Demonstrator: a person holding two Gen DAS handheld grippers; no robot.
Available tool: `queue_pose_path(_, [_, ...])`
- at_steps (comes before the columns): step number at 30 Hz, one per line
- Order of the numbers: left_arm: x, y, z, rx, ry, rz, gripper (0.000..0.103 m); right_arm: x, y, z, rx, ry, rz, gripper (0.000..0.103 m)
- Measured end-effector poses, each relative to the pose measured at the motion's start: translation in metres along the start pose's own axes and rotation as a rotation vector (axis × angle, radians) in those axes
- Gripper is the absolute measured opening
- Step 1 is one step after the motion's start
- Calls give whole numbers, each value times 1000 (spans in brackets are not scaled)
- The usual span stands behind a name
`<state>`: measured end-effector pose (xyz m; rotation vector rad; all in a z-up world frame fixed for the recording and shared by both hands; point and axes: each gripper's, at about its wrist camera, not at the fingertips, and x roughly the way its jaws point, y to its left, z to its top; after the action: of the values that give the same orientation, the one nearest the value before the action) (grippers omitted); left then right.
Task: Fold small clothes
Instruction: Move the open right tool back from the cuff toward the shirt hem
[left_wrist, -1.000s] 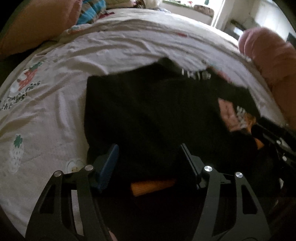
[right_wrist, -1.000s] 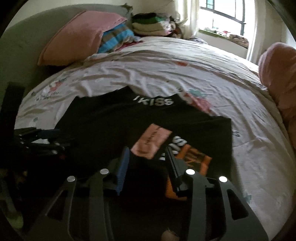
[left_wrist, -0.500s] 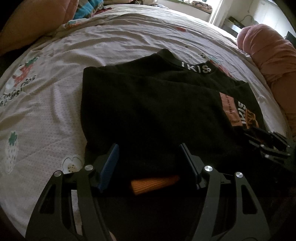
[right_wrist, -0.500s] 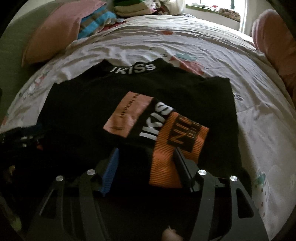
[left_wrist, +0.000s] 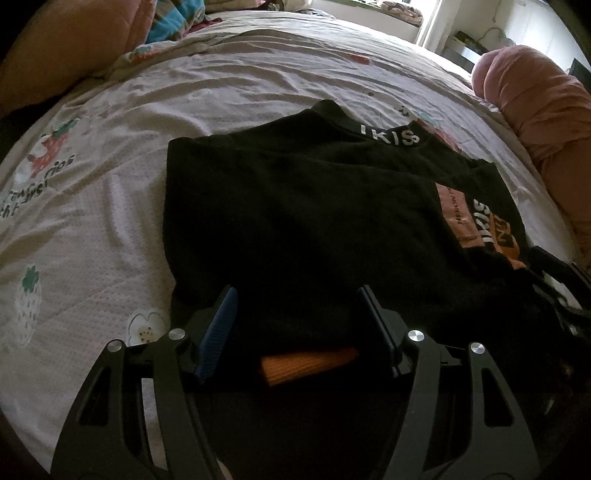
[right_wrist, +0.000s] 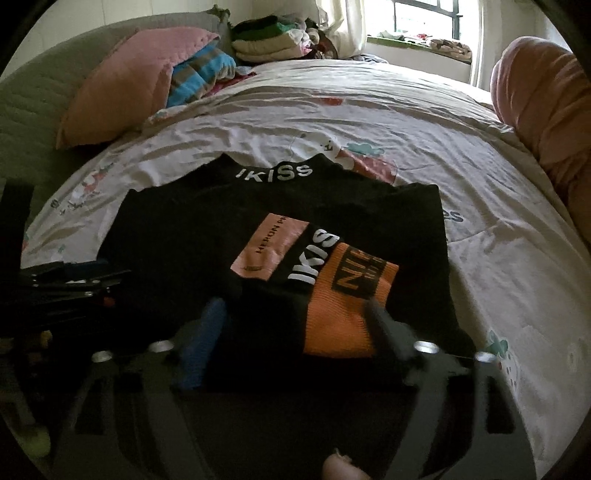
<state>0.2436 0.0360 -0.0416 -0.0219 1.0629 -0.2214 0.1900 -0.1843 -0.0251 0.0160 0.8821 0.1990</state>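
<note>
Black knitted top with orange cuff (right_wrist: 280, 236) lying folded on bed sheet (right_wrist: 406, 122). Right gripper (right_wrist: 295, 325) opening, releasing sleeve; left gripper (left_wrist: 295, 314) apart over hem. Next probably: folding bottom up.

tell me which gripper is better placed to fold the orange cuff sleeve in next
Right. The right gripper has its opening jaws straddling the orange cuff; the left gripper sits at the black top's other side.

Printed bedsheet (right_wrist: 369, 110), pink pillow (right_wrist: 125, 85), striped blanket (right_wrist: 199, 70), folded clothes pile (right_wrist: 269, 40), window (right_wrist: 424, 14)
</note>
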Motion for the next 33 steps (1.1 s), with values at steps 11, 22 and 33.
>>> queue_pose_path(11, [-30, -5, 3, -4, -74, -4, 74, -17, -5, 4, 32, -38, 2, 95])
queue_pose_path(22, [-50, 1, 6, -31, -132, 12, 93, -26, -4, 4, 59, -61, 14, 98])
queue_pose_path(33, [-66, 4, -1, -55, -169, 20, 93, -41, -7, 2, 85, -85, 16, 98])
